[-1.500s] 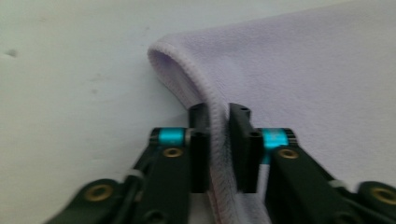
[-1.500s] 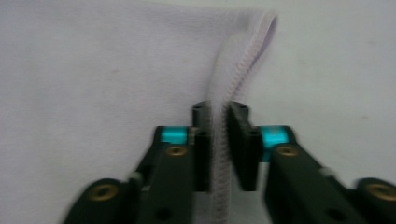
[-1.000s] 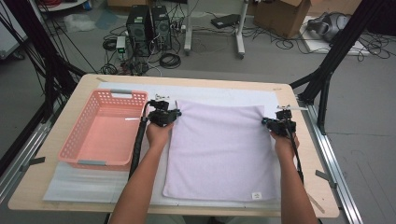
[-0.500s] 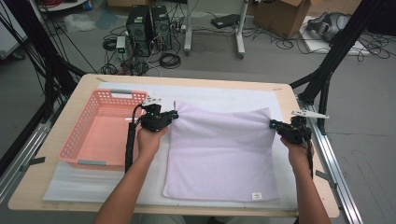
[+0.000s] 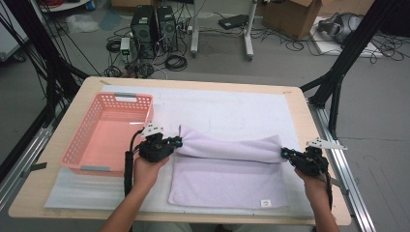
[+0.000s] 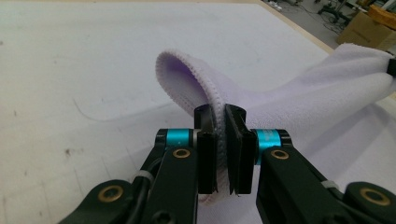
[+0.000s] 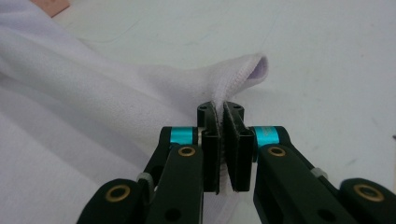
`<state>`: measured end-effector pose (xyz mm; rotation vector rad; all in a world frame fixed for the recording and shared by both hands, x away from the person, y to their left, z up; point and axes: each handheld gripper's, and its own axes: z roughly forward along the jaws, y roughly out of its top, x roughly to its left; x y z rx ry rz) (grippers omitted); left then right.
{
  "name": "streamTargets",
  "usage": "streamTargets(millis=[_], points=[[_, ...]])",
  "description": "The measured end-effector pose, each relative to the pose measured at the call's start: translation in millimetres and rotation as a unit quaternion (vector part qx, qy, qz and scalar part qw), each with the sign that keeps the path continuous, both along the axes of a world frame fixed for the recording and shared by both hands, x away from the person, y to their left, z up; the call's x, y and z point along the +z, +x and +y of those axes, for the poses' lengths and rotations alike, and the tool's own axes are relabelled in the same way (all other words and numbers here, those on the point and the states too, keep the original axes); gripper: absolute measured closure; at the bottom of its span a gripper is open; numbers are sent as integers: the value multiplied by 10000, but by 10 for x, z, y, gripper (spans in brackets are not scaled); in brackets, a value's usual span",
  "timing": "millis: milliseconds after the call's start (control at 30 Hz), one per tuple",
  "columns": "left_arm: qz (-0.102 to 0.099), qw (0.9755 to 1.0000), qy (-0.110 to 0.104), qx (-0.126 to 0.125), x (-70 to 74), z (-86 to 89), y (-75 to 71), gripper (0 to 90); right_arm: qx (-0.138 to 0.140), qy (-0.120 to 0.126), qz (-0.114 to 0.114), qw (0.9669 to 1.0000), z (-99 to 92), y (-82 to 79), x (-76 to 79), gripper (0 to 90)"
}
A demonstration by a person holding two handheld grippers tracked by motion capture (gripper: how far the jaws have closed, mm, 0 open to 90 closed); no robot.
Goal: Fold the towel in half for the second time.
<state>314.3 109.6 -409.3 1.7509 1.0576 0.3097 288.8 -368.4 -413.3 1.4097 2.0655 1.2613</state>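
**benchmonkey:** what's your rig doing right now?

**me:** I've got both tools pinched tight on a pale lilac fleece towel (image 5: 227,181). My left gripper (image 5: 177,141) is clamped on one corner of its far edge; in the left gripper view the stitched hem (image 6: 212,100) loops up over the jaws and runs down between the pads. My right gripper (image 5: 284,153) has the other far corner nipped the same way, with a little fold of cloth (image 7: 254,70) poking out past the tips.

**benchmonkey:** so where's the towel sitting?

**me:** The lifted edge hangs stretched between my two tools as a soft roll, folded over the near half. That half lies flat on the white foam mat (image 5: 232,108), on my side of the jaws. A pink plastic mesh basket (image 5: 82,140) sits just outside my left tool, on the mat.
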Motion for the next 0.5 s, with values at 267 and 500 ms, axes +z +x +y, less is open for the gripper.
streamTargets(millis=[267, 500], points=[[273, 9994, 191, -14, -227, 27, -186, 767, 75, -72, 243, 9997, 5, -168, -141, 843], [313, 9993, 70, 206, -144, 1, 7, 406, -287, 64, 226, 9993, -36, -71, -78, 561]])
